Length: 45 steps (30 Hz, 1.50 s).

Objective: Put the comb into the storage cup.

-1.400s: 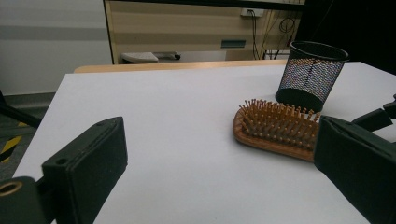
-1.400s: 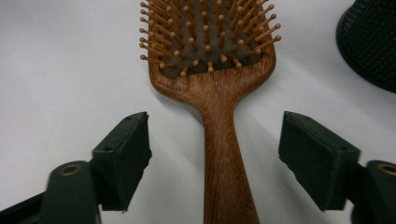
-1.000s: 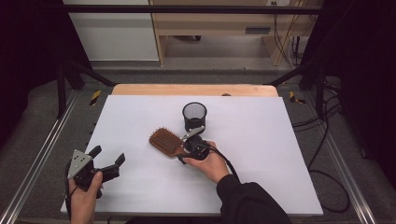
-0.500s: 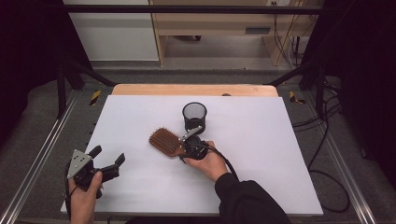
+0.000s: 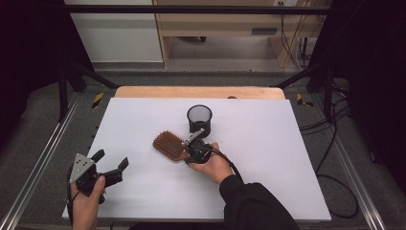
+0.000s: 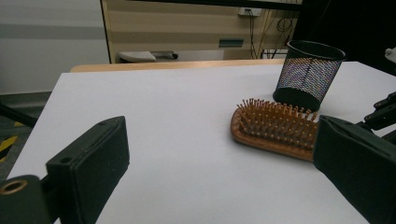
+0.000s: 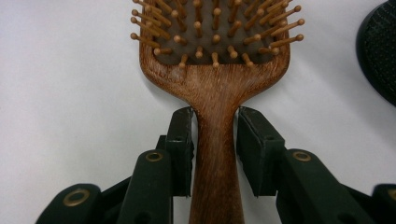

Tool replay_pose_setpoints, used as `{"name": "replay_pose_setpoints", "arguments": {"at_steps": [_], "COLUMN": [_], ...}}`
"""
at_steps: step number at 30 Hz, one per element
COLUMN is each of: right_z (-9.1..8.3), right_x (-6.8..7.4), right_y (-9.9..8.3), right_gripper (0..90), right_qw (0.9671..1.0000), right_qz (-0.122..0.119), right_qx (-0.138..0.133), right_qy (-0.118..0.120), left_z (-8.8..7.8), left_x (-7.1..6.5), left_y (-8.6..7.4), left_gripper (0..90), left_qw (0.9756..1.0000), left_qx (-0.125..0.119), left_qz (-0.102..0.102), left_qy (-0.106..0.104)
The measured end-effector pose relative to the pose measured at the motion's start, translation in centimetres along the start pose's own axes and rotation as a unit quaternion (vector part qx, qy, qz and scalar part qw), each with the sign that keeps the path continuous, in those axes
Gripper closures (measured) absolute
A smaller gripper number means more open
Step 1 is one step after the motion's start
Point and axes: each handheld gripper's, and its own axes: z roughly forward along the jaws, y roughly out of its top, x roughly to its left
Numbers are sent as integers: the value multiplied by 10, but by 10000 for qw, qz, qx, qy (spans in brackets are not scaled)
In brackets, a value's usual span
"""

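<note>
A wooden paddle hairbrush (image 5: 168, 145) lies bristles up on the white table (image 5: 268, 158), its handle pointing toward the person. My right gripper (image 5: 193, 151) has just been closing. In the right gripper view the pads (image 7: 183, 140) press both sides of the brush handle (image 7: 215, 154) just below the head. My left gripper (image 5: 111, 159) hovers at the table's near left corner, held in a hand, jaws wide apart with nothing between them. In the left gripper view its two jaws (image 6: 224, 140) frame the hairbrush (image 6: 273, 128), which lies farther off.
A black mesh cup (image 5: 199, 117) stands upright just beyond the brush, close to the right gripper, and shows as a dark cup rim (image 7: 380, 51) in the right gripper view. Bare white tabletop spreads to the left and right. Cables trail on the floor at the right.
</note>
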Motion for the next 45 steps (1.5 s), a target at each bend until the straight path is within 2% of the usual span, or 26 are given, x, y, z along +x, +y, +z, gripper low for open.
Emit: {"name": "replay_pose_setpoints", "arguments": {"at_steps": [9,13,18,22,25,35,45], "right_z": [1,3,3,2,-2,-22,-39], "right_x": [-1,-1,1,0,1,-4,-6], "right_y": [11,19,23,22,18,-11,-40], "right_gripper": [684,719,723,724,725,724,724], "right_qw": [9991,9974,9962,9962,9956,9956,9970], "right_qz": [-54,-82,-111,-140,-217,-208,-217], "right_qx": [415,713,858,860,912,913,735], "right_qy": [10,-36,-76,-65,-73,-33,-87], "left_z": [0,1,0,0,0,1,1], "left_x": [-1,-1,0,0,1,0,0], "left_y": [0,0,1,1,1,1,0], "left_gripper": [44,45,45,46,46,47,48], "left_qw": [10000,10000,10000,10000,10000,10000,10000], "left_qx": [9,4,1,-16,-7,8,8], "left_qz": [9,10,9,-8,-11,7,6], "left_qy": [-15,-21,-18,-25,-22,0,6]}}
